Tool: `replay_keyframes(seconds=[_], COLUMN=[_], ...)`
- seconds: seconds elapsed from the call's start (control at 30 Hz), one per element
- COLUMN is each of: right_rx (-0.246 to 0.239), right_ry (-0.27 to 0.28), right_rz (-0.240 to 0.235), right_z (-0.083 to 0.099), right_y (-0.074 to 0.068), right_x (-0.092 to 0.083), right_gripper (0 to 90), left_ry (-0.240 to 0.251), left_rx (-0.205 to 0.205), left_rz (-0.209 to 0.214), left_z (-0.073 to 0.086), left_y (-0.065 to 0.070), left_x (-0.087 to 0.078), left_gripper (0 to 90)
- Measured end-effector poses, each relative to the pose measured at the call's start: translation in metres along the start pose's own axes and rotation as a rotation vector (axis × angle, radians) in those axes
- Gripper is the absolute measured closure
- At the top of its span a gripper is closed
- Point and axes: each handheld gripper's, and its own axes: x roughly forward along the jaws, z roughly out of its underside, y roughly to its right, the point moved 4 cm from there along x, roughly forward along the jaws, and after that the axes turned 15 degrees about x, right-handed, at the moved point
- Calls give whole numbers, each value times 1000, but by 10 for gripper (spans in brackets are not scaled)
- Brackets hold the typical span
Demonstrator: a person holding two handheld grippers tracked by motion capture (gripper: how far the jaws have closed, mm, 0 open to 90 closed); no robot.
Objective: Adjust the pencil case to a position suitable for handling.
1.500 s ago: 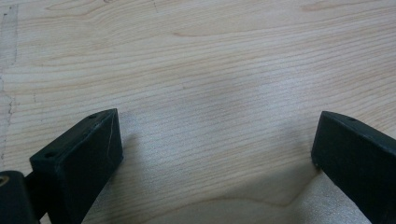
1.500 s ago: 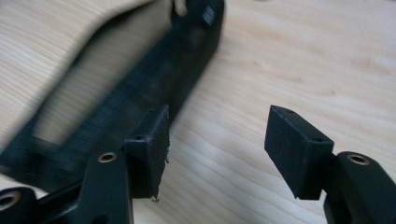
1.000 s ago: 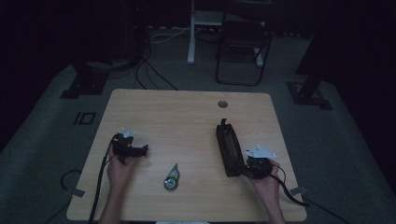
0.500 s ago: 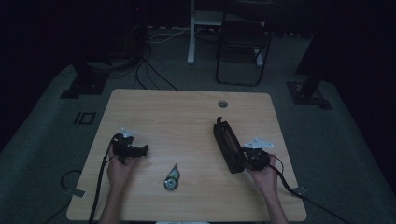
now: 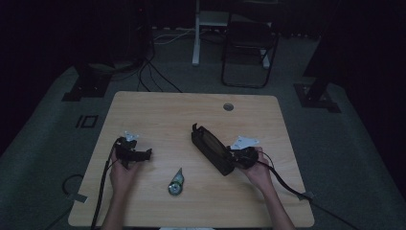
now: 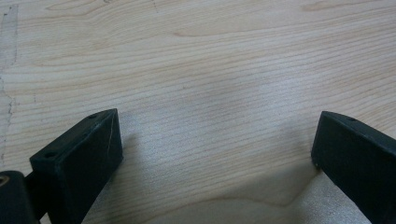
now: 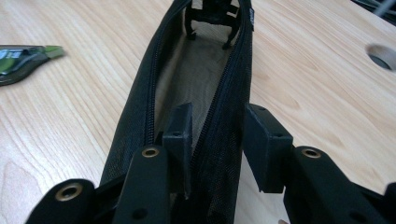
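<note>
The right claw (image 7: 215, 140) has just been closing and now pinches one zippered wall of the open pouch (image 7: 196, 79), one jaw inside the mouth, the other outside against the mesh. The pouch lies slantwise on the bench (image 5: 158, 110), right of the middle, with its far end pointing up the board. To do this well, keep the pinch firm on the fabric edge and pull level, so the mouth stays spread. The left claw (image 6: 212, 154) hangs open over bare wood, holding nothing. A small green item (image 5: 175, 182) lies between the hands, likely what goes inside.
</note>
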Motion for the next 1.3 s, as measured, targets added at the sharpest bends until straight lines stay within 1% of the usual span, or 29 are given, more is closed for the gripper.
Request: replay_keyframes(seconds=[0.03, 0.2, 0.3, 0.37, 0.43, 0.53, 0.6, 0.7, 0.83, 0.9, 0.93, 0.97, 1.0, 1.03, 1.07, 1.1, 1.13, 1.17, 1.27, 1.3], right_rx=[-12, -58, -72, -74, -65, -44, -34, -1, 48, 53, 57, 57, 61, 61, 64, 68, 67, 65, 61, 61], right_ry=[-2, -8, -8, -10, -14, -4, 11, 41, 89, 102, 105, 108, 108, 112, 116, 120, 125, 126, 124, 124], right_rz=[-15, -61, -86, -90, -86, -84, -65, -47, -38, -30, -26, -20, -16, -13, -16, -18, -19, -19, -12, -12], right_z=[-2, -10, -12, -14, -15, -15, -16, -19, -22, -21, -20, -19, -18, -17, -15, -13, -10, -8, 1, 1], right_y=[0, -2, -3, -3, -3, -2, -1, 1, 2, 0, -1, -1, -2, -4, -6, -7, -9, -11, -14, -14], right_x=[2, 11, 16, 17, 19, 18, 16, 8, -7, -14, -17, -20, -23, -26, -29, -31, -34, -36, -42, -42], right_gripper=[635, 635, 634, 628, 607, 528, 471, 433, 419, 419, 421, 421, 421, 426, 426, 428, 429, 430, 427, 427], left_ry=[0, 0, 0, 0, 1, 0, 0, 1, 4, 19, 34, 43, 48, 47, 44, 32, 21, 19, 63, 63], left_rx=[0, 0, 0, 0, 0, 0, 0, 0, -1, 3, 3, 0, -9, -14, -12, -5, -2, -1, 26, 26], left_rz=[0, 0, 0, 0, 1, 1, 1, 1, -2, -3, -5, -10, -18, -22, -18, -8, 3, 18, 59, 59], left_z=[0, 0, 0, 0, 0, 0, 0, 0, 1, 3, 3, 4, 5, 5, 5, 5, 4, 3, 1, 1], left_y=[0, 0, 0, 0, 0, 0, 0, 0, 1, 2, 3, 5, 7, 9, 11, 12, 14, 16, 25, 25], left_x=[0, 0, 0, 0, 0, 0, 0, 0, -2, -5, -7, -9, -10, -11, -14, -16, -18, -20, -34, -34], left_gripper=[22, 22, 22, 22, 22, 21, 22, 22, 30, 74, 121, 192, 239, 264, 309, 369, 403, 406, 403, 400])
